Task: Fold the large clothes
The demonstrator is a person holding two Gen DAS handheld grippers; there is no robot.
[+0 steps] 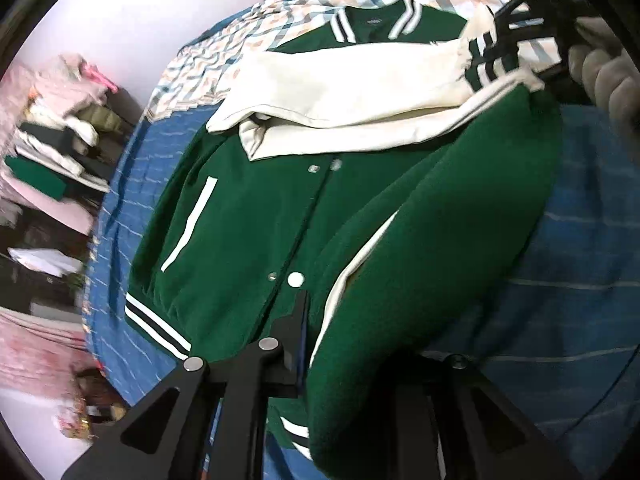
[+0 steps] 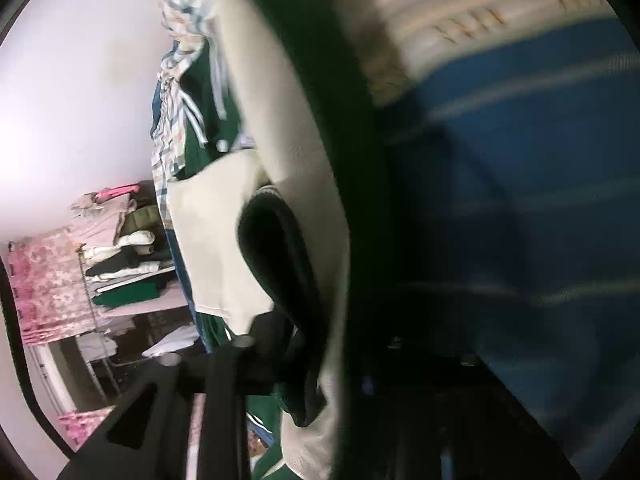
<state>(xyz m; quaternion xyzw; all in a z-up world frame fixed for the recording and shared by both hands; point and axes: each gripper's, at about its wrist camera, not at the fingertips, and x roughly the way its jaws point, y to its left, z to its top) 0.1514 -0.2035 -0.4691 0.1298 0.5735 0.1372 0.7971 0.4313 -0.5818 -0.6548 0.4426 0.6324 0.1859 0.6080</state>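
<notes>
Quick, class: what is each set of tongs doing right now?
Left tongs: shut on the green jacket at its hem.
Right tongs: shut on the jacket's striped cuff.

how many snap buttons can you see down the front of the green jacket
4 on the jacket: two snaps near the white sleeve, two near the hem. The sleeve may hide more.
</notes>
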